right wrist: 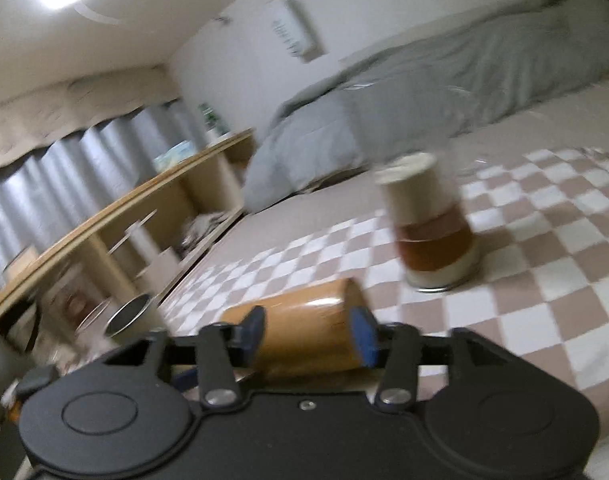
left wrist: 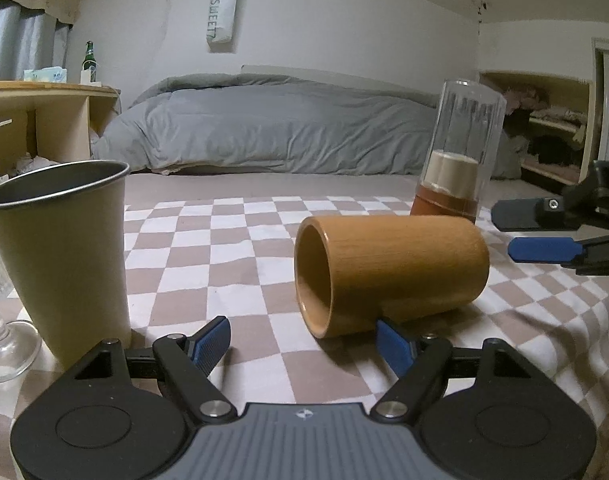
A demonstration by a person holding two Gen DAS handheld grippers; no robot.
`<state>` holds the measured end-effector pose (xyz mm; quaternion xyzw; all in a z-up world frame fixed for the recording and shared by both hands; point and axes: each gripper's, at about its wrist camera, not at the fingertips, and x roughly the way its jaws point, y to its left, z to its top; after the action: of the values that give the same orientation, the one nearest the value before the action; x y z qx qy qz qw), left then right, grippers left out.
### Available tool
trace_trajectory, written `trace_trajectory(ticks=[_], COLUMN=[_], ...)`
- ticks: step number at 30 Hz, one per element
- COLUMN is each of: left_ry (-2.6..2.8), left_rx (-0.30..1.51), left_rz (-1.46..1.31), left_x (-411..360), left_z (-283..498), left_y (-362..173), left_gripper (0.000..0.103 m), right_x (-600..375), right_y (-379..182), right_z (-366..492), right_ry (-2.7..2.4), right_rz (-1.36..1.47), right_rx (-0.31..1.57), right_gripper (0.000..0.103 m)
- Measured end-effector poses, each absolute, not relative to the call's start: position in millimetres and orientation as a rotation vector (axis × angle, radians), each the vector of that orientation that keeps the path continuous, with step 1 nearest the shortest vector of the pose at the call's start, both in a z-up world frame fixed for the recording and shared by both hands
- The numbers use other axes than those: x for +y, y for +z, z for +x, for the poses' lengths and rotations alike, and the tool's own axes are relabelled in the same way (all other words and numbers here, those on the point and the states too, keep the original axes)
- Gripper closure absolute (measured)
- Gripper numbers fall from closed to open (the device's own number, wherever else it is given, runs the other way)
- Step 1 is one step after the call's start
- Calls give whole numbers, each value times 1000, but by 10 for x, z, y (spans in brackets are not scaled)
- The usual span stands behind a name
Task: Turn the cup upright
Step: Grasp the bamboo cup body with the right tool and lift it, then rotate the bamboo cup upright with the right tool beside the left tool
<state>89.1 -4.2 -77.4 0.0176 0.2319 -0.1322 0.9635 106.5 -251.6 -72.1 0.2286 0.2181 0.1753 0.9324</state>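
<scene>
Two claws are in view around one wooden cup [left wrist: 388, 272], which lies on its side on the checkered cloth [left wrist: 232, 256] of the surface. In the left wrist view its open mouth points toward about 8 o'clock and its closed bottom toward 2 o'clock. The left claw [left wrist: 300, 340] is released, its blue pads wide apart; the right pad [left wrist: 392, 346] sits just beside the cup's lower rim, but I cannot tell if it touches. The right claw [left wrist: 532, 230] comes in at 3 o'clock, near the cup's bottom end, with a gap between its fingers.

In the right wrist view, which is blurred and tilted, the right claw [right wrist: 308, 336] is spread around the cup [right wrist: 300, 328], one pad at each side of it; whether the pads press it I cannot tell. A metal tumbler [left wrist: 60, 256] stands upright at 9 o'clock, a stemmed glass [left wrist: 0, 312] just beside it. A clear inverted glass over a brown and cream jar [left wrist: 456, 160] stands at 1 o'clock behind the cup.
</scene>
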Motion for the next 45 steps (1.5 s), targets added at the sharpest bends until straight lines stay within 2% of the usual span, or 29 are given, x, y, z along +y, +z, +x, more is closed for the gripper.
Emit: trace_trajectory(ticks=[11,22,33,37,40,45], left_ry=[-242,-181,-239,-290,-333,-409], left_rx=[477,469,445,427,412,414], left_rz=[22,21,-27,-50,-88,-151], left_x=[-30,21,180,172,174,127], left_z=[934,976,784,696,670,658], left_y=[-825,-843,-604,-539,-497,-509], left_gripper=[23,24,24,24,24,24], right_x=[-2366,-2003,-1778,-1924,-2063,-2005], right_y=[-847,-841,-797,-618,-334,1], right_z=[1230,1077,1105,934,887,1328], right_ry=[485,650,683,638,594,479], right_rz=[522,574,540,477,444,332], right_rx=[485,565,639,662,566,587], right_gripper=[34,33,32,32,32,31])
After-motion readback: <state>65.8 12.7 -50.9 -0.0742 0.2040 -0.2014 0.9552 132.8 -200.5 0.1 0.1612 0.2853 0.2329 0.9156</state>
